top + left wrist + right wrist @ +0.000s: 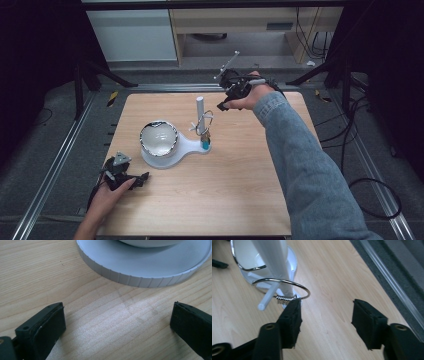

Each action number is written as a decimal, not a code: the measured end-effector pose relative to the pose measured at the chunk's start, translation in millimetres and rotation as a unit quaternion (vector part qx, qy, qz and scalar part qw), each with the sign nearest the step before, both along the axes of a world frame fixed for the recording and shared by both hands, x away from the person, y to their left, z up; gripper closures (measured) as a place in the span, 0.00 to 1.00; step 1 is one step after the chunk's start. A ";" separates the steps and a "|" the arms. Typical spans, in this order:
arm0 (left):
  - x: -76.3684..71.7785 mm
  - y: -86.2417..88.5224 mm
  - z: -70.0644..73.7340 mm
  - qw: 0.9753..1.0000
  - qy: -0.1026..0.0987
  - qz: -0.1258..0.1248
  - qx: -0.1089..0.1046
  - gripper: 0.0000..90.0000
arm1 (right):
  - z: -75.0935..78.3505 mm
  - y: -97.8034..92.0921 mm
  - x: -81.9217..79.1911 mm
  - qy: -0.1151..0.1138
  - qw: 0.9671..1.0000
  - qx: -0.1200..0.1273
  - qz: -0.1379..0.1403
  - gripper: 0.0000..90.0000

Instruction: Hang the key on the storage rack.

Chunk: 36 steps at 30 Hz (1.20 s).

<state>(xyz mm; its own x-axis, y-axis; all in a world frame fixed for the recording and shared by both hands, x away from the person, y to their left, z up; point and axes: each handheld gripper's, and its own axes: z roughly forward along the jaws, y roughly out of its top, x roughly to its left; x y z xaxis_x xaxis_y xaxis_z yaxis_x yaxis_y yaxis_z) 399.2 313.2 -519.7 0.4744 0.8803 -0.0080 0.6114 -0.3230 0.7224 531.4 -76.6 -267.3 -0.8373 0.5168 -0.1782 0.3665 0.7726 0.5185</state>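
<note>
A white stand (192, 145) sits mid-table, with a shiny bowl (158, 137) on its round base and an upright white post (199, 111) at its right end. A silver wire ring (284, 286) hangs around the post (274, 262) on its side peg. My right gripper (226, 104) hovers open at the far side of the table, just right of the post, with nothing between its fingers (292, 320). My left gripper (140, 180) rests open on the table near the front left corner, its jaws wide apart, pointing at the stand's ribbed base (140, 272).
The wooden table (240, 180) is bare to the right of and in front of the stand. Metal rails (55, 165) run along both sides of the table. Cables (370, 200) lie on the floor to the right. A cabinet (132, 32) stands beyond the far edge.
</note>
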 end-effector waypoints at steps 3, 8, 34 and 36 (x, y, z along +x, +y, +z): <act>0.0 0.0 0.0 1.000 0.000 0.000 0.000 0.00 | 0.7 -3.5 1.7 -0.014 1.000 0.001 -0.013 0.30; 0.0 0.0 0.0 1.000 0.000 0.000 0.000 0.00 | 0.9 -9.7 5.2 -0.028 0.999 0.004 -0.035 0.14; 0.0 0.0 -0.1 1.000 -0.001 0.000 0.000 0.00 | -11.2 -55.8 6.5 0.003 0.995 -0.025 -0.093 0.11; 0.0 -0.1 -0.1 1.000 -0.001 0.000 -0.001 0.00 | -14.5 -62.8 4.7 0.007 0.995 -0.027 -0.099 0.11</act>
<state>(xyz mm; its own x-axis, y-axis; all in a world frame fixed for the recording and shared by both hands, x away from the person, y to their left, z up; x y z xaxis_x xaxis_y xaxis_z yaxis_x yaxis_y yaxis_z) 399.2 313.1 -519.8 0.4742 0.8804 -0.0086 0.6108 -0.3220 0.7234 536.1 -139.5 -281.7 -0.7232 0.6614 -0.1987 0.5210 0.7114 0.4717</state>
